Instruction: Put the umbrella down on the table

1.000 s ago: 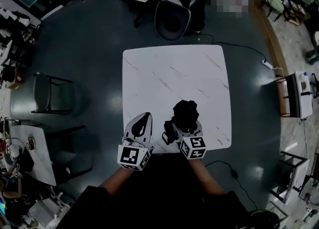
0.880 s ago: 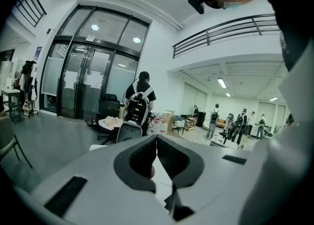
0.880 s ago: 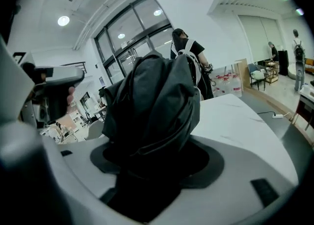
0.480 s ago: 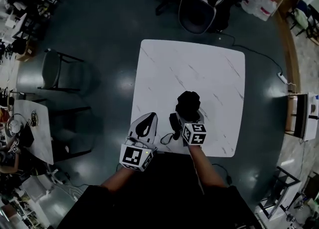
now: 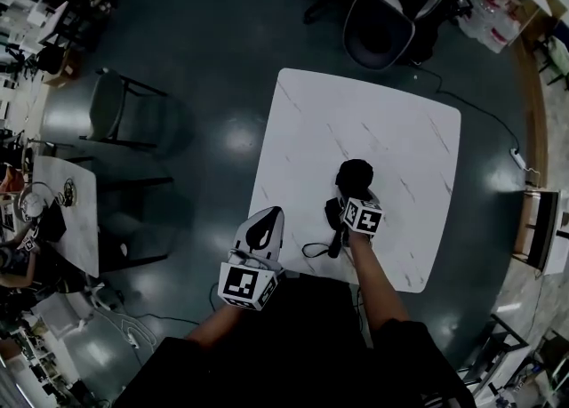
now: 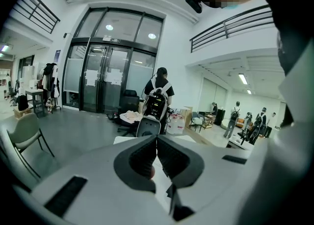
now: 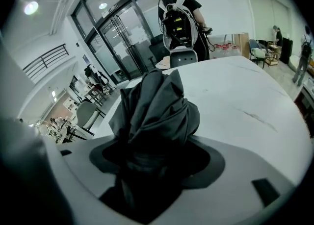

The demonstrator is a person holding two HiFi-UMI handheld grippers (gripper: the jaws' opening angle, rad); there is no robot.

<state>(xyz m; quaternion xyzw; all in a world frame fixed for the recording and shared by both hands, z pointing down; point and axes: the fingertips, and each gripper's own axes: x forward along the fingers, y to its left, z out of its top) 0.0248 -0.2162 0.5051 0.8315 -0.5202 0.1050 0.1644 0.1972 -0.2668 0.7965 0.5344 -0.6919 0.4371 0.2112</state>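
Right gripper view: your right gripper [image 7: 149, 165] pinches the folded black umbrella [image 7: 154, 111] at frame centre, over the white table [image 7: 235, 96]. Lower it flat before releasing. Your left gripper [image 6: 157, 145] is pressed together, empty.

Your table [image 5: 356, 122] is a white square top with rounded corners and faint grey veins, standing on a dark, glossy floor [image 5: 204, 60]. Over its near half sits the black folded umbrella [image 5: 355, 175], clamped in your right gripper [image 7: 154, 158]. Whether the fabric touches the top can't be told. Its strap loop [image 5: 313, 250] shows against the white close to your edge.
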